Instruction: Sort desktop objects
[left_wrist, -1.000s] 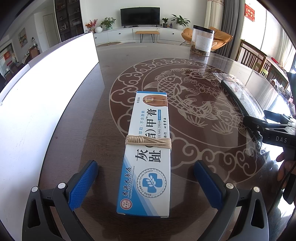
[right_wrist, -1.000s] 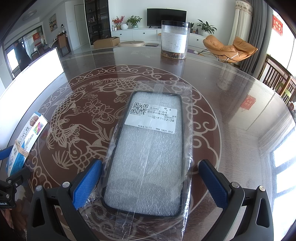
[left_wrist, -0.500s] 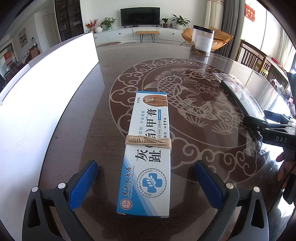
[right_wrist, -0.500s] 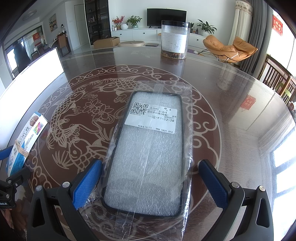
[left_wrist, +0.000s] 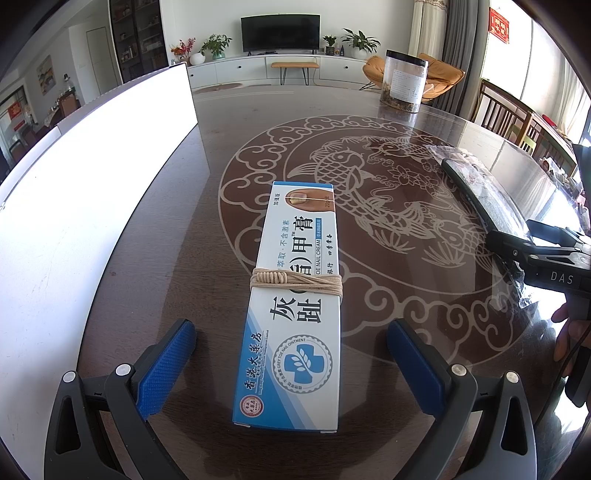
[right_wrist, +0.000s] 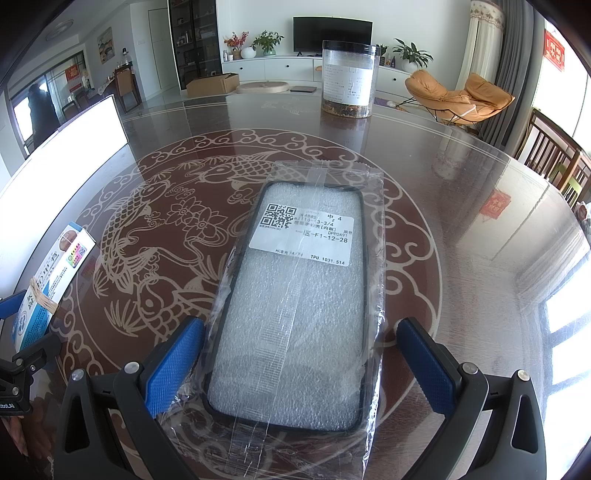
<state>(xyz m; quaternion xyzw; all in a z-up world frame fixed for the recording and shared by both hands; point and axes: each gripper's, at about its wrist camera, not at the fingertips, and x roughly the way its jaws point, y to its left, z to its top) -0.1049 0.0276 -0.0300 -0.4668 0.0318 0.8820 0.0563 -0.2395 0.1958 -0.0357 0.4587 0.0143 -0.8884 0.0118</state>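
A blue and white ointment box (left_wrist: 295, 306) with tan cord wound round its middle lies flat on the dark table. My left gripper (left_wrist: 291, 365) is open, its blue pads either side of the box's near end, not touching it. A phone case in a clear plastic bag (right_wrist: 299, 306) with a white label lies flat too. My right gripper (right_wrist: 299, 365) is open and straddles the bag's near end. The left pad (right_wrist: 173, 363) is against the bag's edge. The box also shows at the left edge of the right wrist view (right_wrist: 51, 280), and the bagged case at the right of the left wrist view (left_wrist: 484, 195).
A white board (left_wrist: 74, 206) stands along the table's left side. A clear jar with a black lid (right_wrist: 349, 79) stands at the far side. The table (right_wrist: 461, 221) has a fish pattern under glass. Wooden chairs (left_wrist: 506, 118) stand to the right.
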